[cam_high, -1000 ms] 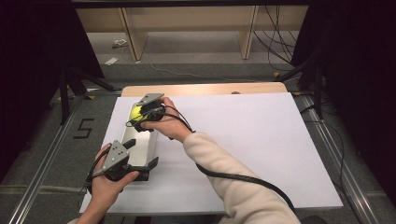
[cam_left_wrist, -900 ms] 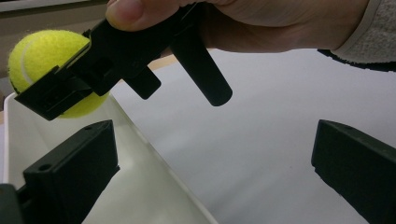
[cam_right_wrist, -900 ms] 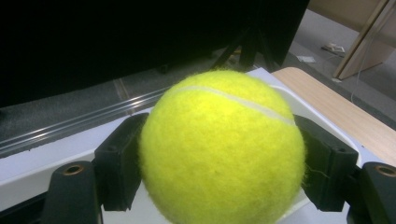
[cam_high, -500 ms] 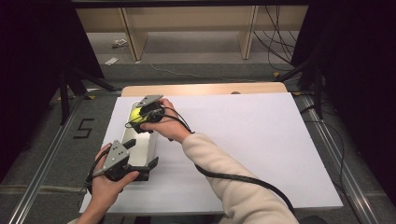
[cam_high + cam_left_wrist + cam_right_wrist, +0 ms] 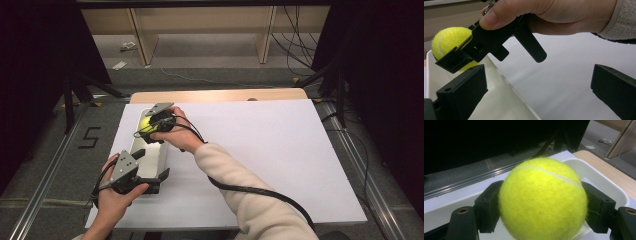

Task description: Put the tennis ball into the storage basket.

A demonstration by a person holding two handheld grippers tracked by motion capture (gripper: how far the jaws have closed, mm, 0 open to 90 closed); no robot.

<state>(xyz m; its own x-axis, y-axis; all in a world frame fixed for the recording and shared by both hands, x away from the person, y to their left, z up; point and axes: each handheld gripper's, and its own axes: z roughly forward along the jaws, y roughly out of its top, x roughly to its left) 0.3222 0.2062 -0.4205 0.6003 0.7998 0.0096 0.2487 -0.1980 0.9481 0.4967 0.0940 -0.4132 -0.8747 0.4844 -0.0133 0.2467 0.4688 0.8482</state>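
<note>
The right gripper (image 5: 150, 125) fingers clamp the tennis ball (image 5: 543, 199) directly above the far end of the white tray (image 5: 150, 162), whose near end the open left gripper (image 5: 150, 175) straddles.

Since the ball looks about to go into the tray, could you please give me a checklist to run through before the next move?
1. Right gripper clamped on tennis ball: ok.
2. Ball above white tray, far end: ok.
3. Left gripper steadying the tray's near end: cannot tell; its jaws stand open around the tray wall.
4. Tray floor under the ball bare: cannot tell.
5. Right gripper's cable away from the tray: ok.
</note>
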